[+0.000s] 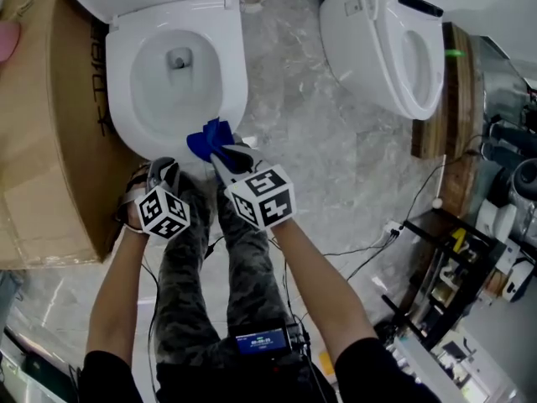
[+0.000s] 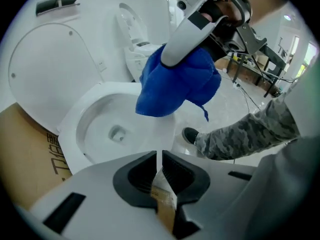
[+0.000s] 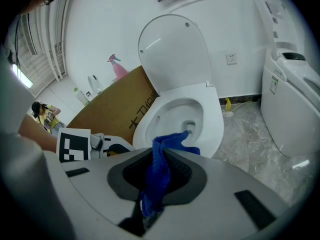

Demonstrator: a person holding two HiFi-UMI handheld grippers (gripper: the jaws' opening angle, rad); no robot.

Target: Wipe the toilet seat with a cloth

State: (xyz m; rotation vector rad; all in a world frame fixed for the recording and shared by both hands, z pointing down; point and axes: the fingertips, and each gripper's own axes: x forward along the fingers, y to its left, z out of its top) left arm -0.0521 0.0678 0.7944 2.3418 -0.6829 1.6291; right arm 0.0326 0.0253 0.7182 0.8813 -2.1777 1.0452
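Observation:
A white toilet with its lid up stands ahead, its seat rim (image 1: 233,74) bare around the bowl. My right gripper (image 1: 225,153) is shut on a blue cloth (image 1: 207,138), which hangs bunched at the rim's front edge. In the right gripper view the cloth (image 3: 161,176) runs between the pads, above the toilet rim (image 3: 214,126). My left gripper (image 1: 164,171) sits just left of it, over the floor in front of the bowl. In its own view the left gripper (image 2: 160,160) has its pads almost together with nothing between them, and the cloth (image 2: 176,86) hangs ahead.
A brown cardboard box (image 1: 42,141) leans along the toilet's left side. A second white toilet (image 1: 394,44) stands at the right, with a wooden plinth, cables and a metal rack (image 1: 453,284) beyond. The person's camouflage trouser legs (image 1: 252,250) are below the grippers.

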